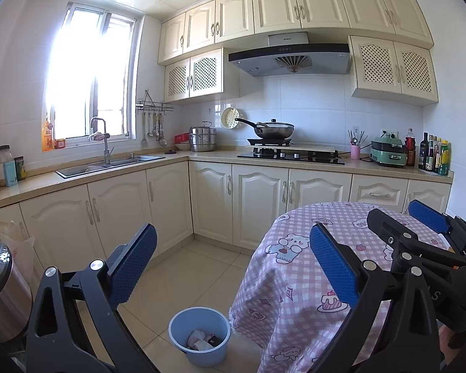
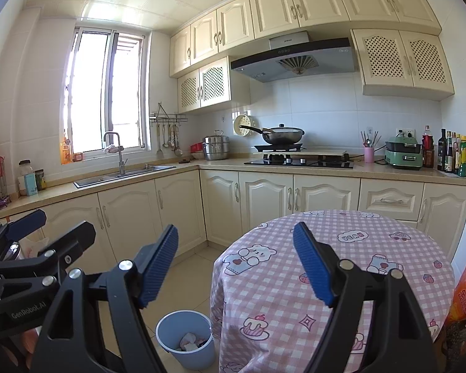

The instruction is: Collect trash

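Left wrist view: the left gripper (image 1: pixel 233 267) hangs above the tiled floor (image 1: pixel 198 267) of a cream-cabinet kitchen, its blue-padded fingers (image 1: pixel 133 264) spread wide and holding nothing; between them and below stands a blue wastebasket (image 1: pixel 199 337) on the floor, just beside the hanging edge of the pink checked tablecloth (image 1: pixel 298 283) that covers a round table; crumpled white and pink trash (image 1: pixel 200 338) lies in the basket's bottom; the right gripper (image 1: pixel 419 227) shows at the far right over the tabletop, fingers likewise apart; a wok (image 1: pixel 275 130) sits on the gas hob (image 1: pixel 292 155) at the back.

Right wrist view: the right gripper (image 2: pixel 236 264) hovers at the table's near edge, fingers (image 2: pixel 312 264) released and empty, one over the cloth, the other over the floor; the wastebasket (image 2: pixel 186 338), trash (image 2: pixel 191 342) inside, stands touching the cloth's hem; the left gripper (image 2: pixel 46 230) juts in at left; an orange snack bag (image 2: pixel 464 295) leans at the right edge beside the table; a steel sink (image 2: pixel 124 175) lies under the window (image 2: pixel 108 93).
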Tool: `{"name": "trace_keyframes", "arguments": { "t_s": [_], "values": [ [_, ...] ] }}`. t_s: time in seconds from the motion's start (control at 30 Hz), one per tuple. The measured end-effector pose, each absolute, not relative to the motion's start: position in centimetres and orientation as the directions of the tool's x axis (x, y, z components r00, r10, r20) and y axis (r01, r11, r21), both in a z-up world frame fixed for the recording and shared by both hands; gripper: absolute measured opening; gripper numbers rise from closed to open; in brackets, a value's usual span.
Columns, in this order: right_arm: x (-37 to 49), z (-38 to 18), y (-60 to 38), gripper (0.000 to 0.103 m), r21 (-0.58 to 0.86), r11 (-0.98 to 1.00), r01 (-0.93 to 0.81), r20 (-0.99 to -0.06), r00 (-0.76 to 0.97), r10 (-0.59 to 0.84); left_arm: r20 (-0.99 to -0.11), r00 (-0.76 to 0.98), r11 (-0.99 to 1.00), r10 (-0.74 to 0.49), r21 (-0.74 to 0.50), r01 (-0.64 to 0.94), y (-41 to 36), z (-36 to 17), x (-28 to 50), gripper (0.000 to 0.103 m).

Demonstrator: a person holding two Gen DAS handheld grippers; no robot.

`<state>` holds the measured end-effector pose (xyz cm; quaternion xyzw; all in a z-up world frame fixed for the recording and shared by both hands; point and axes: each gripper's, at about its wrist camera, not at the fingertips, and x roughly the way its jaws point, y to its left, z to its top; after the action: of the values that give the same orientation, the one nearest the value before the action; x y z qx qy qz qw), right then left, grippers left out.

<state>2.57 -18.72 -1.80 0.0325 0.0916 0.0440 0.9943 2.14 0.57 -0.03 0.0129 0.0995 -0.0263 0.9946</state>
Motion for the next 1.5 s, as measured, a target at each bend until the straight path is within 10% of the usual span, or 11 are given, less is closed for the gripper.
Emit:
{"name": "trace_keyframes", "arguments": {
  "t_s": [1.5],
  "values": [
    [2.58, -2.15, -18.67, 0.076, 0.076, 0.993, -0.085, -0.185, 0.978, 0.098, -0.202, 0.978, 0.998, -0.053, 0.015, 0.057, 0.38, -0.15, 2.25, 0.095]
  ]
}}
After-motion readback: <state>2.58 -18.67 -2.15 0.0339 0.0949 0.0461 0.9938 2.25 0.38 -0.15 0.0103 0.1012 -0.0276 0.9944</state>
